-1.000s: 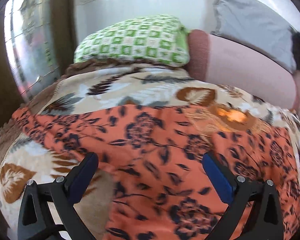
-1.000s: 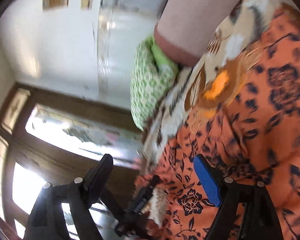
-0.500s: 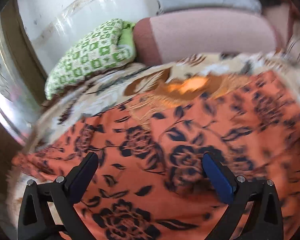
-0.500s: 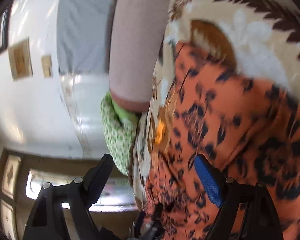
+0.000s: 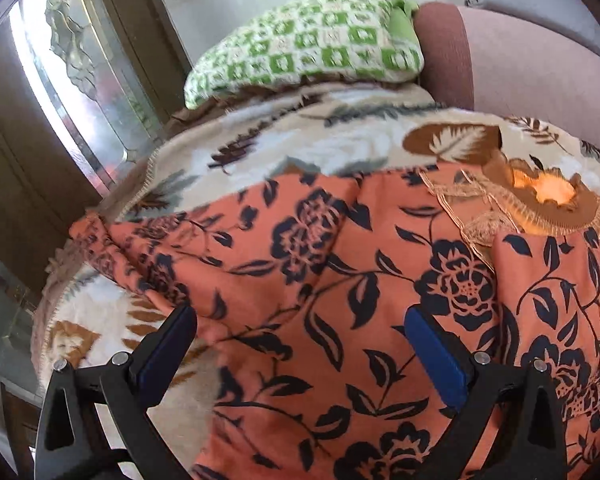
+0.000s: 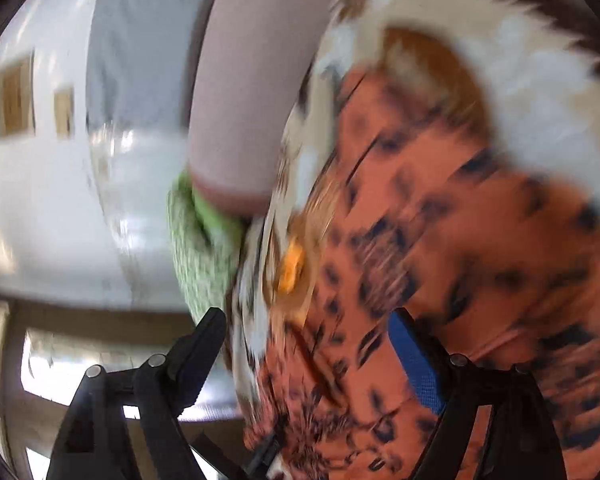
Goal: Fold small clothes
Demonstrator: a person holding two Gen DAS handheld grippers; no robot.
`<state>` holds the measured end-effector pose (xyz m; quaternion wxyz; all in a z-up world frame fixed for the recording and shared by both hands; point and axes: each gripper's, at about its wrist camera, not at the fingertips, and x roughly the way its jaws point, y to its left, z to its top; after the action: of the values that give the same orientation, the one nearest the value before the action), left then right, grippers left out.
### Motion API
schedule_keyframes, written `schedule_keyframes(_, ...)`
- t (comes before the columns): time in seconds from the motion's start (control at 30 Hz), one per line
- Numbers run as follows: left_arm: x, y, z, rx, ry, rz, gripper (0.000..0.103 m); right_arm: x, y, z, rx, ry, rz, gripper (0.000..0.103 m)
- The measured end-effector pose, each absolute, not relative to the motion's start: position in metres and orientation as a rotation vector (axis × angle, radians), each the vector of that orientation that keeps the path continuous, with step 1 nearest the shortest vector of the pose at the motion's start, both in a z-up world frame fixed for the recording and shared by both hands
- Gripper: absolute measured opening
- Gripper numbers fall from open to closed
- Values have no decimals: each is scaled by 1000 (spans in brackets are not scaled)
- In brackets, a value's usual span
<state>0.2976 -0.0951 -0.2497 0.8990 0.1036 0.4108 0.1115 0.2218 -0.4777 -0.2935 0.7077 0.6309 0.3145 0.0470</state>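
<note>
A leaf-print blanket covers the bed, a green pillow at its far end. The orange dress lies spread on the blanket — both the left gripper and right gripper hover over it, jaws spread wide, gripping nothing.

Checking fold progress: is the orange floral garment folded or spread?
Mostly spread: orange floral garment lies across the blanket, one flap overlapping at right.

No readable text, labels, brands or numbers anywhere.
</note>
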Motion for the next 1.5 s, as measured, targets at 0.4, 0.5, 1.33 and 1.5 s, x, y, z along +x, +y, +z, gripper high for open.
schedule_keyframes(0.4,272,-28,-226,284,760,368,103,289,-354,-302,1357,836,259,86)
schedule_keyframes(0.5,273,10,-223,201,790,409,103,298,-320,-292,1482,796,420,86)
schedule_keyframes(1.33,299,-81,-277,248,991,68,103,230,-442,-297,755,899,-282,64)
schedule_keyframes(1.5,304,-42,-286,-67,1065,4,103,229,-396,-277,641,868,-206,64)
